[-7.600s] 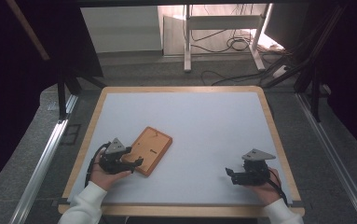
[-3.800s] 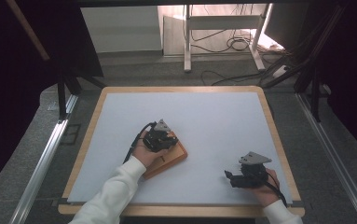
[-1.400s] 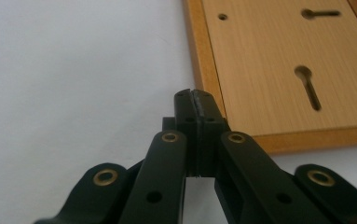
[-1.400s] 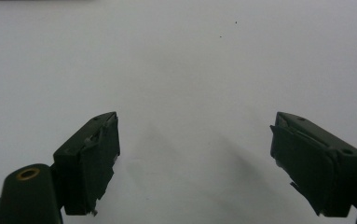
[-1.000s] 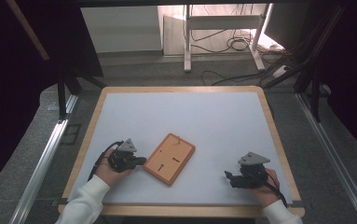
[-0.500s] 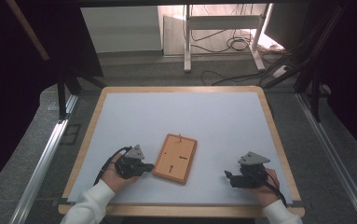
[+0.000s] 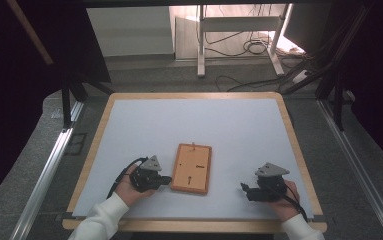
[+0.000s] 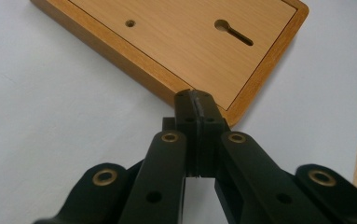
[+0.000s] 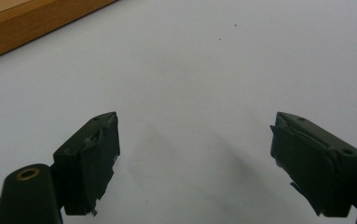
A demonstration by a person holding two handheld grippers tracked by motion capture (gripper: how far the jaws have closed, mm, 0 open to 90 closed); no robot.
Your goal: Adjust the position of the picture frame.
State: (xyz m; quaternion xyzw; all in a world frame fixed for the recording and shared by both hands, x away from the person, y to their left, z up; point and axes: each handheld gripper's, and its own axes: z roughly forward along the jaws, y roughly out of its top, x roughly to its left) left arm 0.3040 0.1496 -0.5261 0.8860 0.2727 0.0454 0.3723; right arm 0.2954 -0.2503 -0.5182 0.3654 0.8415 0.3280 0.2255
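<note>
Where left gripper (image 8: 195, 100) meets wooden board (image 8: 190, 42)

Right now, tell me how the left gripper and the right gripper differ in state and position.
The left gripper has its jaws shut together, while the right gripper holds its jaws wide apart. The left gripper's tips sit at the edge of the wooden board, near a corner; the right gripper rests apart from the board over the bare white mat. Both are black, each held in a hand near the table's front edge, and neither grips anything.

Left gripper (image 8: 195, 100) jaws pressed together, tips touching wooden board's (image 8: 176, 42) edge — white tabletop (image 8: 50, 116) beneath
</note>
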